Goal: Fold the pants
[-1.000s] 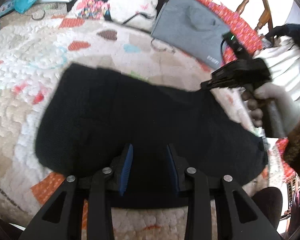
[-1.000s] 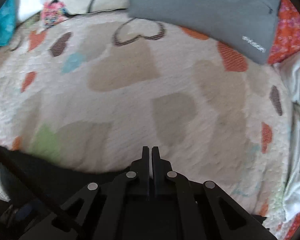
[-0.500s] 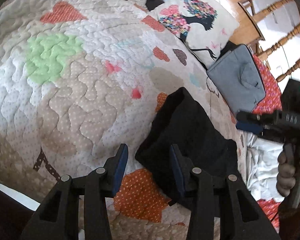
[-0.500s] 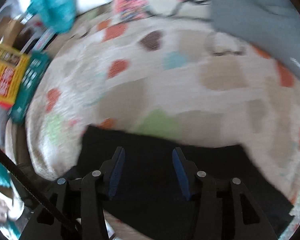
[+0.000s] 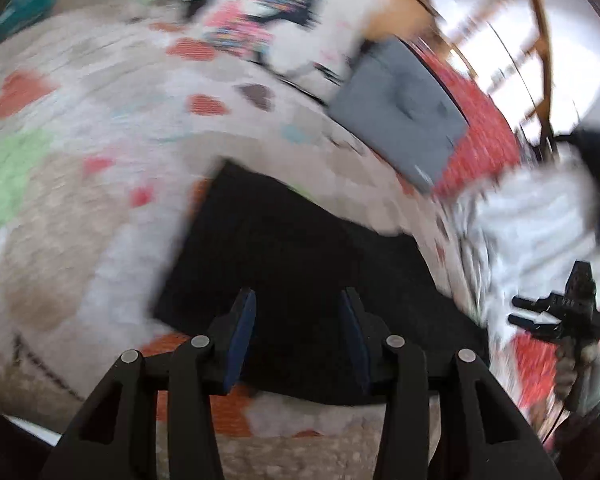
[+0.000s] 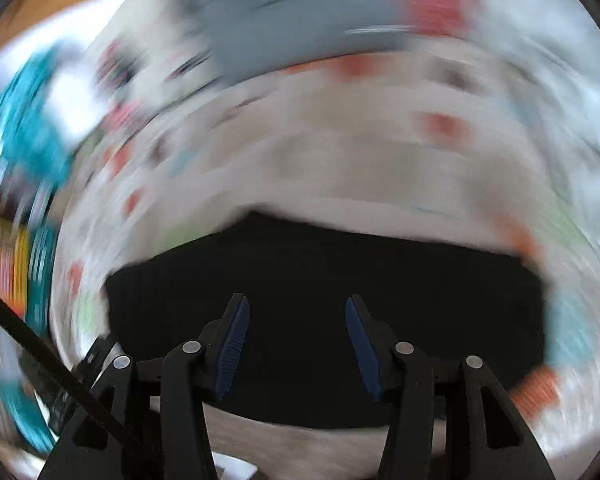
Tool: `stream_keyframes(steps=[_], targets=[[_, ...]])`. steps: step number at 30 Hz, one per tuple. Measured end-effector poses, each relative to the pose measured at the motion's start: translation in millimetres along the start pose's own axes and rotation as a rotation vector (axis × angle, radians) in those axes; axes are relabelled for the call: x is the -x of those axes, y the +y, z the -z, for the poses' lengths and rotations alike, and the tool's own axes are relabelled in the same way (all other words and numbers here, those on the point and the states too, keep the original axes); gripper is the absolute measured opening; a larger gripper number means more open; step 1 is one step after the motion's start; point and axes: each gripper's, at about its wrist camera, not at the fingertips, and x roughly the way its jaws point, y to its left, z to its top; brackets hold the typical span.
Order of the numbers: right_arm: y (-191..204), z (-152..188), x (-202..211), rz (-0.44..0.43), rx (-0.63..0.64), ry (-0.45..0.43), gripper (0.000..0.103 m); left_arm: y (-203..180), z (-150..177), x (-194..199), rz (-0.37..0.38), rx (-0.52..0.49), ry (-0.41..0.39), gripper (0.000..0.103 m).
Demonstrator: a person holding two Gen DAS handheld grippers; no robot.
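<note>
Pants (image 5: pixel 300 256): one black pair, lying folded into a flat dark block on the bed's heart-patterned quilt (image 5: pixel 80 200), and I count nothing else black on it. Both views are smeared with blur. My left hand-held gripper (image 5: pixel 298 304) hangs above the near edge of the pants, its two blue pads (image 5: pixel 244 320) spread apart and holding nothing. My right hand-held gripper (image 6: pixel 296 308) is likewise released, jaws wide, poised over the same dark fabric from the other side; in the left view I see it off to the right, held clear of the pants with the hand (image 5: pixel 572 364) wrapped around its grip. One grey folded garment (image 5: pixel 404 112) lies further back on the bed, and one patterned pillow (image 5: pixel 268 20) beside it.
</note>
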Motion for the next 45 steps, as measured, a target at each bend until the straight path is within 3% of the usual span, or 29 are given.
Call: stream_keyframes(steps=[2,5,11,13,22,28,38,45], targets=[[-71,12,29,0.03,-0.141,-0.051,0.059,-28,2,-10,0.05,-0.08,0.052,0.044],[-132,27,49,0.041,-0.25,-0.084,0.061,-67,4,-23,0.07,-0.183,0.11,0.044],[-197,48,32,-0.04,-0.348,-0.103,0.061,-136,-8,-25,0.064,-0.314,0.173,0.045],[-209,51,20,-0.091,-0.373,-0.103,0.061,-160,-15,-21,0.054,-0.351,0.161,0.052],[-221,59,-6,-0.218,-0.351,-0.106,0.062,-237,-14,-36,0.043,-0.445,0.192,0.053],[-218,62,-3,-0.224,-0.274,-0.099,0.063,-274,-14,-63,0.075,-0.469,0.236,0.053],[-199,64,3,-0.204,-0.121,-0.069,0.064,-310,-23,-140,0.087,-0.471,0.381,0.053],[-179,53,-18,-0.181,0.003,-0.011,0.064,-345,7,-216,0.117,-0.556,0.508,0.053]])
